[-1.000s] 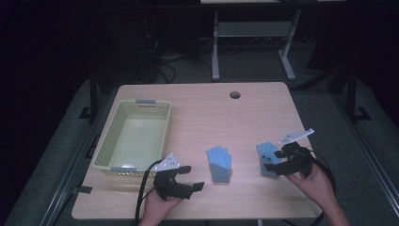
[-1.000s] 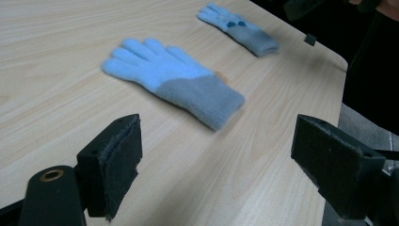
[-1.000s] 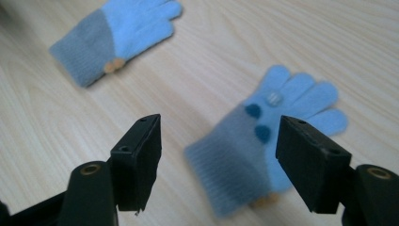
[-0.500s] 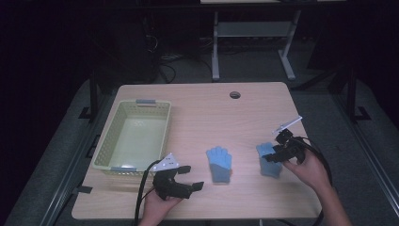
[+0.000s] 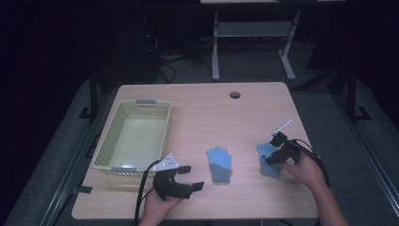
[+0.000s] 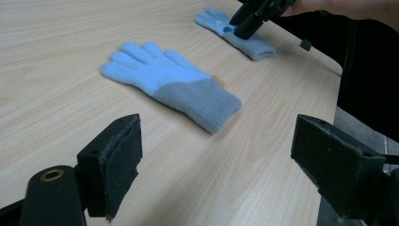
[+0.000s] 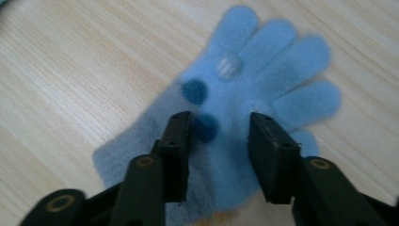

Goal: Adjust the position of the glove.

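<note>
Fleecy blue knit gloves lie flat on the wood-grain bench, right glove [image 5: 268, 159] under the right gripper [image 5: 276, 151], its jaws part-open straddling the palm, wrist angled down; left gripper [image 5: 188, 178] rests wide open near the middle glove [image 5: 219, 163].

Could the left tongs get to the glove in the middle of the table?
Probably yes: the left tongs stand open, pointing at the middle glove, with bare table between them.
</note>
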`<state>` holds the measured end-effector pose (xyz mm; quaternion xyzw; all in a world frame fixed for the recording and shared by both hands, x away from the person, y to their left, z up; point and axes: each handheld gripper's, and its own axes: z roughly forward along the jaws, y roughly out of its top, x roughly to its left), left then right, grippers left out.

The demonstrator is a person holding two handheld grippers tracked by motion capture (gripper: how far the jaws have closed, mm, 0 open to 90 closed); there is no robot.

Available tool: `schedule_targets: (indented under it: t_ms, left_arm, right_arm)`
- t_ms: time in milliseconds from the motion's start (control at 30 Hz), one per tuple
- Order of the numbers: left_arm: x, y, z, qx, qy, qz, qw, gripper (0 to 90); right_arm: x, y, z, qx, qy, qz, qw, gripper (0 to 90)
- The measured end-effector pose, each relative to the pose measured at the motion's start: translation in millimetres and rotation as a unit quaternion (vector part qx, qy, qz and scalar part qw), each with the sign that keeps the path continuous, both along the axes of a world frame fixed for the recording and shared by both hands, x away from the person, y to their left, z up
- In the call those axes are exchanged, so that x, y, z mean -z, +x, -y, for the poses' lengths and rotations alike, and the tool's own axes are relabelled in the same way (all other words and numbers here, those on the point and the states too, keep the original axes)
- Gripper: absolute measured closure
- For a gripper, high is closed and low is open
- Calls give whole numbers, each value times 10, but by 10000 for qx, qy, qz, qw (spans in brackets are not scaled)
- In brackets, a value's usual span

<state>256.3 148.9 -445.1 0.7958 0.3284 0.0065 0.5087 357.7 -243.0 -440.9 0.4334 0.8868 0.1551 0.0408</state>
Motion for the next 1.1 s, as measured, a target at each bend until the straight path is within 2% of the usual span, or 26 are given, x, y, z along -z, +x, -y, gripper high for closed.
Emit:
schedule_targets:
  t_ms: [33, 233, 467, 600, 767, 933, 967, 1067, 1100]
  left_arm:
    - [4, 4, 3, 3, -2, -21, 10000, 166]
    - [12, -4, 3, 17, 11, -5, 10000, 166]
    - [2, 7, -15, -17, -47, -19, 10000, 166]
    - [13, 3, -15, -27, -76, -48, 10000, 166]
    - [-1, -4, -22, -42, -77, -11, 10000, 166]
    - [0, 2, -28, -44, -86, -56, 9999, 166]
    - [0, 2, -28, -44, -86, -56, 9999, 166]
    - [11, 4, -31, -45, -92, -51, 9999, 166]
    - [10, 3, -33, -49, -92, -50, 9999, 166]
  right_arm:
    - [-3, -10, -9, 7, -23, -12, 10000, 664]
    - [-9, -31, -27, -7, -19, 16, 10000, 771]
    - [-66, -63, -34, -2, 33, 105, 9999, 794]
    - [-217, -129, -57, -16, 265, 319, 9991, 797]
    - [-325, -182, -124, -110, 370, 450, 9982, 799]
    - [-520, -240, -290, -369, 568, 667, 9955, 798]
    - [-520, -240, -290, -369, 568, 667, 9955, 798]
    - [-598, -260, -415, -522, 643, 743, 9938, 799]
    - [-631, -265, -512, -661, 652, 781, 9926, 798]
